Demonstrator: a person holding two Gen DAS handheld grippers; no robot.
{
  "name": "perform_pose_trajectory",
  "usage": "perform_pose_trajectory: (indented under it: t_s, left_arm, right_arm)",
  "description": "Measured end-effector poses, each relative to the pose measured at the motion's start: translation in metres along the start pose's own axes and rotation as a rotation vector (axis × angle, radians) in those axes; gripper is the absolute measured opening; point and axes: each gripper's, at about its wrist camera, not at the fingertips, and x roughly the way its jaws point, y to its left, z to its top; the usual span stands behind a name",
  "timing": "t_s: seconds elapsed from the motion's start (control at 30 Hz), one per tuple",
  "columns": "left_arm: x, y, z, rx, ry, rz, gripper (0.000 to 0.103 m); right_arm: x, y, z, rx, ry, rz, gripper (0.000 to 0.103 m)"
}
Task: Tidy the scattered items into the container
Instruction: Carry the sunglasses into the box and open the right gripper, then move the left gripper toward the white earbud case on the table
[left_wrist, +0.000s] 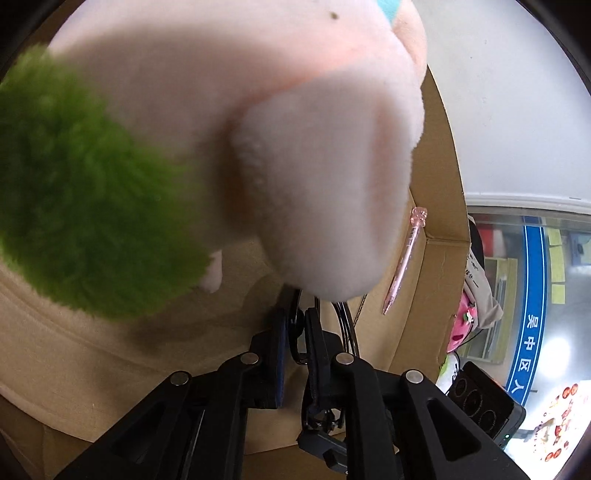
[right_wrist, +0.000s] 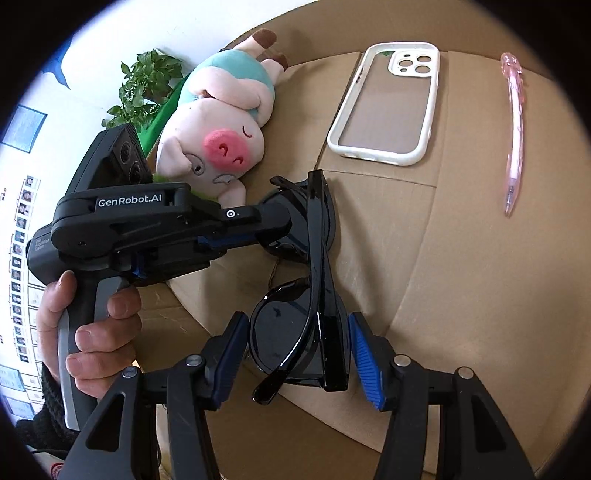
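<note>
Black sunglasses (right_wrist: 314, 280) lie folded, long axis 12-to-6, between the half-open right claw (right_wrist: 295, 354), pads flanking the near lens, untouched. Left claw (right_wrist: 295, 225), at 10 o'clock, pinches the far lens, nearly closed.

Even bright daylight, soft shadows on the cardboard (right_wrist: 461, 277), plush pig (left_wrist: 258, 129) blurred close ahead of the left gripper (left_wrist: 295, 325), fisheye bending, dark vignette at edges.

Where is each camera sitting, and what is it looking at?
Left wrist: sits on the left gripper, looking down close at the plush pig; only its fingers show.
Right wrist: sits on the right gripper, looking down at the sunglasses and phone case; the left hand shows.
Shared: pig, sunglasses, pink pen, cardboard.
</note>
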Motion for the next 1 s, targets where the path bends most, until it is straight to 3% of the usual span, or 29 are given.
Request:
perform_pose_trajectory:
  t_s: [0.23, 0.3, 0.4, 0.57, 0.63, 0.7, 0.8, 0.9, 1.0]
  left_arm:
    - [-0.003, -0.004, -0.002, 0.022, 0.004, 0.020, 0.012]
    - [-0.005, -0.008, -0.004, 0.040, 0.001, 0.016, 0.029]
    - [-0.013, -0.013, -0.007, 0.064, -0.027, 0.031, 0.046]
    - [-0.037, -0.028, -0.023, 0.184, -0.115, 0.078, 0.050]
    - [-0.054, -0.040, -0.038, 0.282, -0.192, 0.109, 0.055]
    - [-0.074, -0.053, -0.058, 0.392, -0.289, 0.138, 0.080]
    - [-0.110, -0.066, -0.097, 0.588, -0.488, 0.214, 0.097]
    - [-0.131, -0.074, -0.137, 0.738, -0.652, 0.268, 0.103]
    - [-0.146, -0.065, -0.159, 0.788, -0.737, 0.302, 0.103]
  right_arm:
    - [-0.003, -0.006, 0.001, 0.054, -0.007, 0.002, 0.057]
    - [-0.005, -0.007, -0.001, 0.062, -0.017, -0.007, 0.057]
    - [-0.010, -0.004, -0.005, 0.056, -0.039, -0.007, 0.057]
    - [-0.035, 0.011, -0.020, 0.002, -0.135, -0.036, 0.058]
    - [-0.047, 0.017, -0.029, -0.009, -0.184, -0.052, 0.061]
    - [-0.061, 0.023, -0.043, -0.021, -0.252, -0.097, 0.064]
    - [-0.075, 0.035, -0.066, -0.034, -0.352, -0.180, 0.074]
    - [-0.082, 0.046, -0.080, -0.033, -0.414, -0.266, 0.075]
    - [-0.086, 0.062, -0.092, -0.045, -0.457, -0.339, 0.075]
